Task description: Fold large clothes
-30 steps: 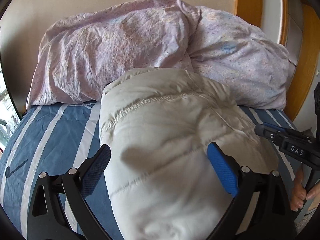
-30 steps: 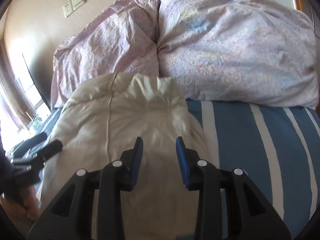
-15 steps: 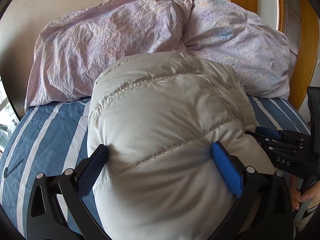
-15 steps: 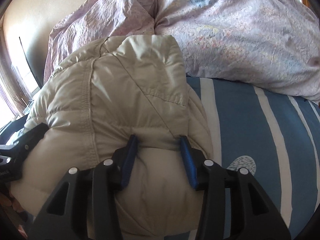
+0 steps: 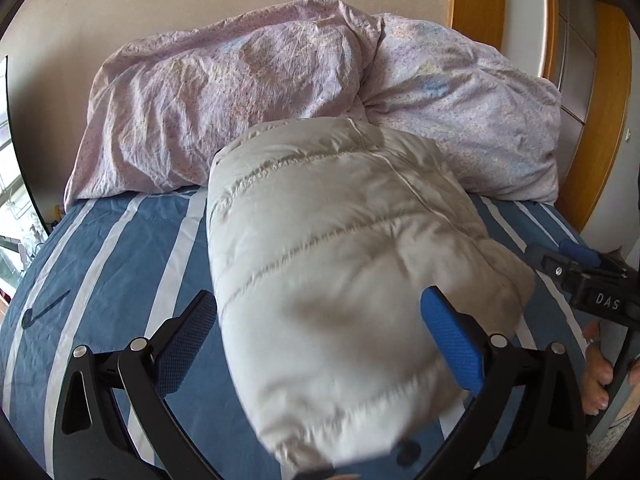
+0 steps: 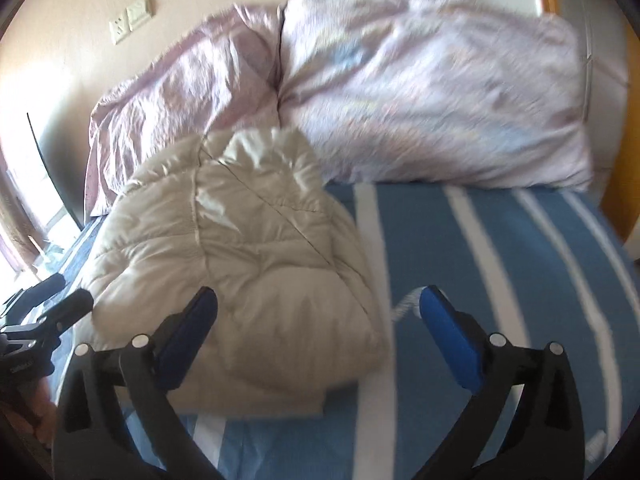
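Observation:
A folded cream puffer jacket (image 5: 340, 248) lies as a thick bundle on the blue striped bed sheet (image 5: 112, 264), its far end against the pillows. My left gripper (image 5: 320, 320) stands wide, with the bundle's near end between its fingers (image 5: 452, 344) and no visible squeeze on it. In the right wrist view the jacket (image 6: 240, 256) sits left of centre. My right gripper (image 6: 320, 320) is opening to full width; its left finger (image 6: 188, 332) is over the jacket's edge, the right one over bare sheet, and the pads press on nothing. The picture there is motion-blurred.
Two lilac pillows (image 5: 248, 92) are piled against the beige wall at the head of the bed. A wooden frame (image 5: 600, 120) rises on the right. The other gripper and a hand (image 5: 596, 376) show at the right edge. White-striped sheet (image 6: 520, 264) stretches right of the jacket.
The right gripper was shut on a fold of the jacket; it has let go, opened wide and drawn back. The left gripper also drew back, and the bundle settled lower on the bed.

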### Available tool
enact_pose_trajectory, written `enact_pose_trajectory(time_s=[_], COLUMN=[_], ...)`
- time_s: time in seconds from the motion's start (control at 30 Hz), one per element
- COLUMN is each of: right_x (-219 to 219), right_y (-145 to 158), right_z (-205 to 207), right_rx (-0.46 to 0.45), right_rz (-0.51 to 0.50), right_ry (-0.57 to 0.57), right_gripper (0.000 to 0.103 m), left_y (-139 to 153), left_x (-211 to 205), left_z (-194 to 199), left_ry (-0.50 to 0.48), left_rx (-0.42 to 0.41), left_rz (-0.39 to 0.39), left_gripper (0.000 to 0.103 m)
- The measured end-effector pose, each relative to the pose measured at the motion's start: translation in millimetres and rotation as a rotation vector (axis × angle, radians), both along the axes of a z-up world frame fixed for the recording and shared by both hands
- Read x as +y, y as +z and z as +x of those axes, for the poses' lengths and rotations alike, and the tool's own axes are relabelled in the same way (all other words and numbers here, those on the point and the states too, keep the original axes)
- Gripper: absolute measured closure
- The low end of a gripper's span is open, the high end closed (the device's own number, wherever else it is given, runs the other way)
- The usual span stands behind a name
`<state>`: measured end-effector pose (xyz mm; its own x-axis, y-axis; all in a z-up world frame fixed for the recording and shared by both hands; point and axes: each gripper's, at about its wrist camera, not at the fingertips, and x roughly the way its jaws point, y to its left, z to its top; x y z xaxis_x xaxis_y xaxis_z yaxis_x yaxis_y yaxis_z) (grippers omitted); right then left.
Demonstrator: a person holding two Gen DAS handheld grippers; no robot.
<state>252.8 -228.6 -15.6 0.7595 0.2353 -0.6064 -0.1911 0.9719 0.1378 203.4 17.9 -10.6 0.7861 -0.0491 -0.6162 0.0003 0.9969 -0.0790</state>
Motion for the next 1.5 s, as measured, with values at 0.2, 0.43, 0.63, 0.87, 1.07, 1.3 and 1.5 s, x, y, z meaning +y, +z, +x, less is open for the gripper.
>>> enact_pose_trajectory(time_s=[0.2, 0.43, 0.63, 0.87, 1.07, 1.3, 1.5], right_x=[-1, 14, 15, 10, 5, -2, -5], right_y=[5, 8, 7, 5, 6, 1, 1], right_z=[-55, -103, -125, -144, -157, -162, -164], right_rx=[0.012, -0.018, 0.004, 0.010, 0.002, 0.015, 0.017], right_rz=[-0.007, -0.100, -0.097, -0.110, -0.130, -0.137, -0.131], right_ry=[-0.026, -0.034, -0.017, -0.030, -0.048, -0.055, -0.060], right_gripper=[0.002, 0.002, 0.002, 0.002, 0.002, 0.002, 0.002], left_y=[6, 12, 8, 5, 7, 7, 7], left_x=[-1, -4, -12, -20, -28, -32, -35], left_z=[-53, -95, -115, -128, -133, -137, -138], left_ry=[-0.002, 0.016, 0.032, 0.019, 0.006, 0.011, 0.008], left_rx=[-0.003, 0.002, 0.036, 0.064, 0.067, 0.070, 0.072], left_rz=[-0.006, -0.013, -0.020, -0.021, -0.016, -0.014, -0.012], left_gripper=[0.001, 0.001, 0.001, 0.001, 0.001, 0.001, 0.001])
